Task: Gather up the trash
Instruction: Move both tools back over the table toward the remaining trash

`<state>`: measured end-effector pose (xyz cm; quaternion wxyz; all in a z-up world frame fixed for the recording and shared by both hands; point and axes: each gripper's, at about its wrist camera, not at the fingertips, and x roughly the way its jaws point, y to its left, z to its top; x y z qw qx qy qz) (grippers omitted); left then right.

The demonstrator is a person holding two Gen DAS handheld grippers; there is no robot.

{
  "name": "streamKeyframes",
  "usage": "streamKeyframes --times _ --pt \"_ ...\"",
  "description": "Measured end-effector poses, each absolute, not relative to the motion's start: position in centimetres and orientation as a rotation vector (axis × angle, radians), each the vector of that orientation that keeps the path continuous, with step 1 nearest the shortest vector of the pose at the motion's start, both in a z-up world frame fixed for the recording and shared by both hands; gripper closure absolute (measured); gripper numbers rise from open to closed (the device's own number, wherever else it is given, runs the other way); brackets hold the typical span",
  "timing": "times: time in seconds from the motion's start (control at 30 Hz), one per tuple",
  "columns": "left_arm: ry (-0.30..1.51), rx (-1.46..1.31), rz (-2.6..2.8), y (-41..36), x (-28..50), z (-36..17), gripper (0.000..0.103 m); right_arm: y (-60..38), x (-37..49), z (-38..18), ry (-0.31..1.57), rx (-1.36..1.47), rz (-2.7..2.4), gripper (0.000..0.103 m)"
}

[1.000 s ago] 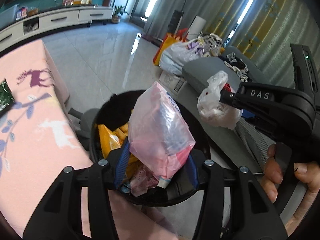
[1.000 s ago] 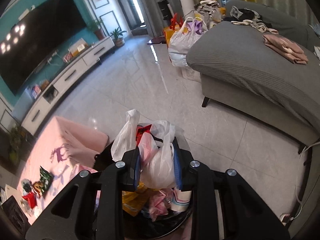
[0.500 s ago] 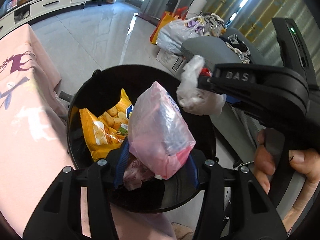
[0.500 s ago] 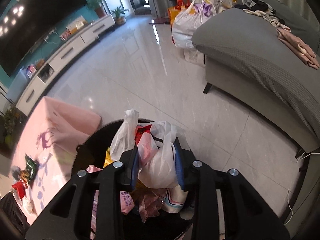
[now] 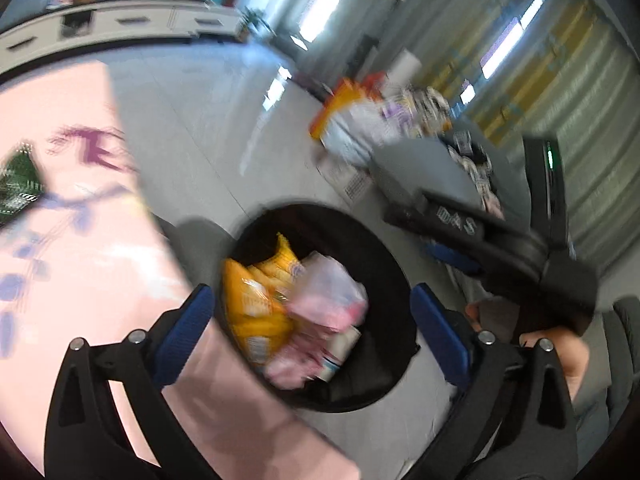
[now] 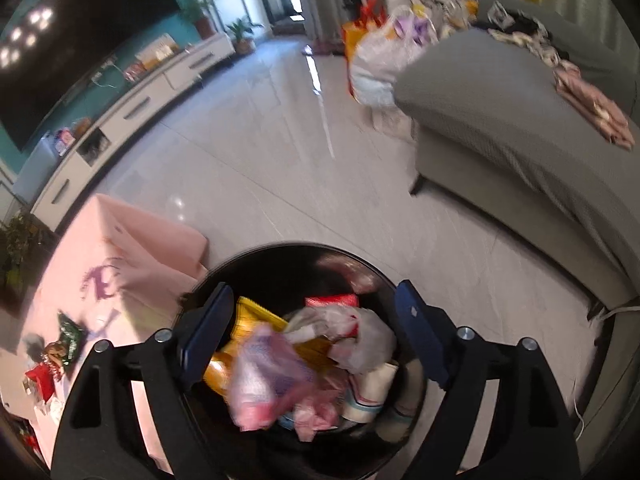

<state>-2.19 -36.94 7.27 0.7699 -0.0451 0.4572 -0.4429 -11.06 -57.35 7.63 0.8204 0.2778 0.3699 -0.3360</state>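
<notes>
Living-room tile floor with a black trash bin (image 6: pixel 304 256) beside the pink-clothed bench (image 6: pixel 120 264): both your left hand-held gripper (image 5: pixel 312 320) and right hand-held gripper (image 6: pixel 316 328) have just been opening, jaws wide, nothing between them, and the pink bag (image 6: pixel 264 380) and white bag (image 6: pixel 356 340) lie inside the bin. Lift both clear straight up so no bag snags, then go for the wrappers (image 6: pixel 56 352) far left on the bench. Left view is motion-blurred; bin bottom hidden under trash.

Bright daylight from the curtained windows (image 5: pixel 516 52) glares off the floor (image 6: pixel 320 92); the left view is motion-blurred, both bending at the edges.
</notes>
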Motion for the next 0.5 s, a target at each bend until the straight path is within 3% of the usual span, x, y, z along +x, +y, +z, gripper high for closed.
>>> streamKeyframes --times 0.17,0.5 --pt "0.879 -0.237 -0.718 -27.3 1.6 10.3 0.003 -54.3 -9.3 10.4 0.679 0.543 -0.624 0.011" --pt "0.825 -0.328 -0.295 -7.7 2.7 10.5 0.003 -46.0 -5.0 13.8 0.619 0.433 -0.425 0.010"
